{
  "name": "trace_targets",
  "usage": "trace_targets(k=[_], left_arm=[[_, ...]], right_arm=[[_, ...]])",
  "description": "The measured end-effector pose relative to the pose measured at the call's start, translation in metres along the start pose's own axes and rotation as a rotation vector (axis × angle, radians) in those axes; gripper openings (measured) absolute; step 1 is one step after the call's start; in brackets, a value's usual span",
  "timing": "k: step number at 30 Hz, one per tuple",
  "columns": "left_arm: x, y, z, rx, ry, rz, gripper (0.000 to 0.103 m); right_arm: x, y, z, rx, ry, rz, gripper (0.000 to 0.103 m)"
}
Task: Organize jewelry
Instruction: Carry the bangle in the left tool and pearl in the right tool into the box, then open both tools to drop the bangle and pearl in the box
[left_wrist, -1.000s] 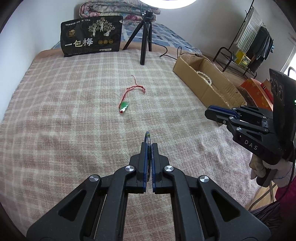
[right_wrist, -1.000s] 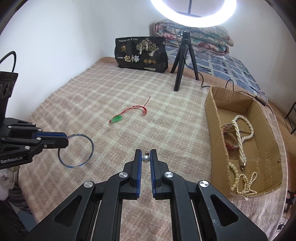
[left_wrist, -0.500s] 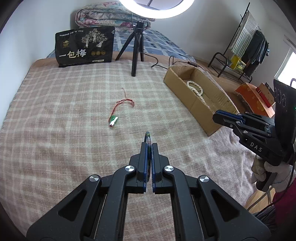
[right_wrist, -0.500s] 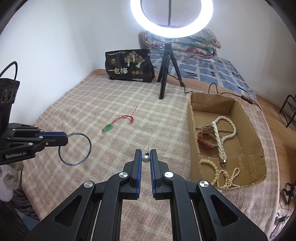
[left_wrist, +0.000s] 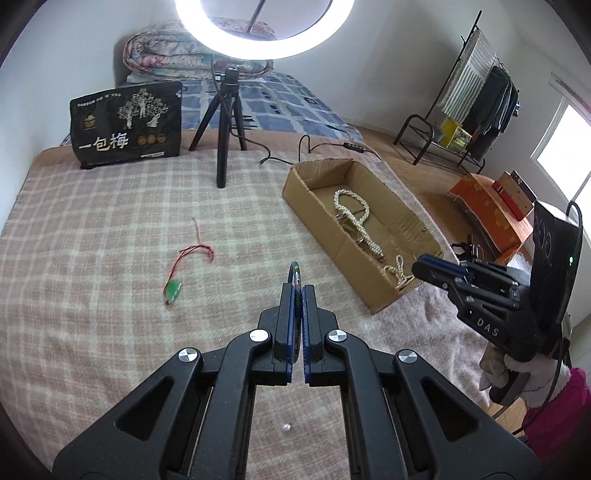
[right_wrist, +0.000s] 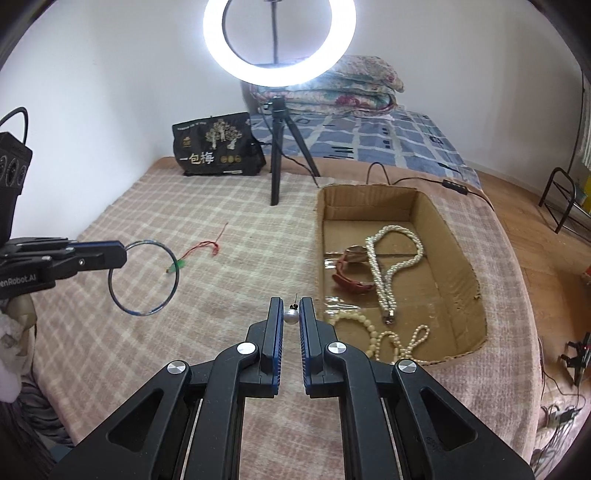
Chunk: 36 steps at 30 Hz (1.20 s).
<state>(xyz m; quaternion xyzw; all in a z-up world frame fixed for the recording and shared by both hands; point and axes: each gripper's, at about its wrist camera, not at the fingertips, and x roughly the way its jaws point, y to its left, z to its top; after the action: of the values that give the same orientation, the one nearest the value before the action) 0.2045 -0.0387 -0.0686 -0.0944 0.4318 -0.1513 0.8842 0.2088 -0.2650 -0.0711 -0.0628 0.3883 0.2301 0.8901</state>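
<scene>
Your left hand-held gripper (right_wrist: 123, 254), marked "enRobot.AI" with the first letters cut off, is clamped on a thin bangle (right_wrist: 144, 277) held above the checked blanket (right_wrist: 221, 295). Behind, a black bag (right_wrist: 218, 146) reads "一包梅"; its smaller print is too fine to read. Your right hand-held gripper (right_wrist: 291, 308), marked "DAS", pinches a pearl earring (right_wrist: 290, 316). The cardboard box (right_wrist: 458, 254) holds pearl necklaces (right_wrist: 384, 273), beads and a red strap.

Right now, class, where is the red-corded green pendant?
In both views the green pendant lies on the checked blanket, left of the cardboard box; the right view shows it behind the bangle.
</scene>
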Motion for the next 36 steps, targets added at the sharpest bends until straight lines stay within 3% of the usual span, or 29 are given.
trace_targets(k=[21,36], left_arm=[[0.068,-0.038,0.094,-0.004,-0.04,-0.051,0.001],[0.136,-0.062,0.133,0.055,-0.029,0.018,0.001]], right_arm=[[0.003,-0.077,-0.001,0.098,0.026,-0.068,0.007],[0.025,-0.098,-0.003,0.122,0.058,-0.059,0.007]])
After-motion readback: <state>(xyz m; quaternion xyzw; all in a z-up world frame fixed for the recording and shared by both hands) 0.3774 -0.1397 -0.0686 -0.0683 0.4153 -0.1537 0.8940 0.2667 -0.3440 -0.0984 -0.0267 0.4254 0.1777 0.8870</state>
